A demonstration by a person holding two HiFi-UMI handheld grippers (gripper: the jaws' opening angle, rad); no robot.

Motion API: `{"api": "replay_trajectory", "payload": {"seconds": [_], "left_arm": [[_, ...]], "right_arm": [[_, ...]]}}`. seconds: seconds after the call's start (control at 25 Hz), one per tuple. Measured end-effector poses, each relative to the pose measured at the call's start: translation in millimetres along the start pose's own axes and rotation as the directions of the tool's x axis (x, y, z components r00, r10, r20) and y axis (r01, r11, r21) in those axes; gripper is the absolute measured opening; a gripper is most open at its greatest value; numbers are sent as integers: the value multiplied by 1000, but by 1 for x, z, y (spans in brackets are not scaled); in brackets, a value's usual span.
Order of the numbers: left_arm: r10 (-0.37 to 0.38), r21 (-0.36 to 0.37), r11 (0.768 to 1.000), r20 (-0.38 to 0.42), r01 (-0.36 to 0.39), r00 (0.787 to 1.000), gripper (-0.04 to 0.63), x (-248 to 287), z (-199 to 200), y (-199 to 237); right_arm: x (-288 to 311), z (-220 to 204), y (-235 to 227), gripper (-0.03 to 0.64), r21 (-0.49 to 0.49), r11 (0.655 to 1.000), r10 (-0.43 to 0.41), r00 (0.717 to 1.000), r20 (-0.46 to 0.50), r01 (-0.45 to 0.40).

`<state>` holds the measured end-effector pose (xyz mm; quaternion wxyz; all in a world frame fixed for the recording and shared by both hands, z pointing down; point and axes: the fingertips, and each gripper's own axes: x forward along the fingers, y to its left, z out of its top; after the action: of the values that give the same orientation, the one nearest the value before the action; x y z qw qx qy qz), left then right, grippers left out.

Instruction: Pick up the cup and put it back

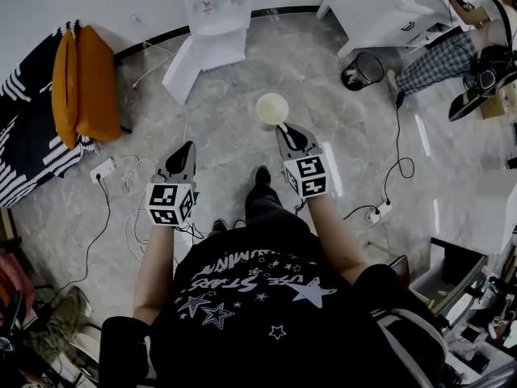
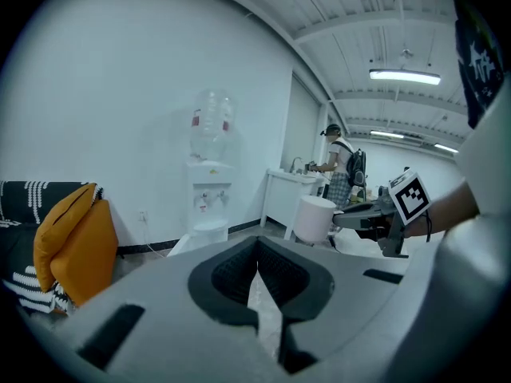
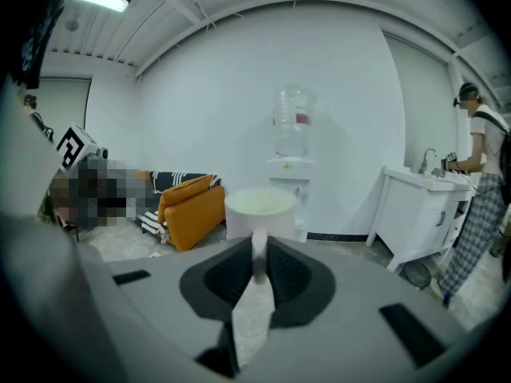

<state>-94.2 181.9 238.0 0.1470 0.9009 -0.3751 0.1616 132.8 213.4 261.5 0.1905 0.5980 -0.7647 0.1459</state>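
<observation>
cup (image 1: 272, 109) upper middle of frame, right at the tip of the right gripper (image 1: 283, 127) | left gripper (image 1: 189, 145) lower left of it | water dispenser (image 1: 212, 23) top centre, behind cup | cushion (image 1: 87, 83) upper left | bin (image 1: 363, 69) upper right, just beside cabinet (image 1: 380, 10)

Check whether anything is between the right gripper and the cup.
Nothing visible is. The right gripper has its jaws closed on the near rim of the cup, which is held up off the floor.
</observation>
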Motion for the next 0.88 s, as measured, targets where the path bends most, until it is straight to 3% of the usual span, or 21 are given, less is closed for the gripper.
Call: {"api": "replay_trajectory", "payload": {"seconds": [0.2,0.44,0.64,0.88], "left_arm": [[72,-25,997,8,-72,997,9,67,30,0],[185,-75,980,15,-184,983,9,117,36,13],[213,-124,970,10,-211,977,9,156,27,34],[211,-182,960,-20,-211,977,9,212,-26,80]], "right_arm": [[53,19,-57,44,-48,995,88,996,-12,-88],[109,15,-97,45,-66,979,188,980,-60,-192],[165,4,-119,45,-52,979,192,977,-88,-197],[240,-33,-132,44,8,990,140,981,-131,-140]]}}
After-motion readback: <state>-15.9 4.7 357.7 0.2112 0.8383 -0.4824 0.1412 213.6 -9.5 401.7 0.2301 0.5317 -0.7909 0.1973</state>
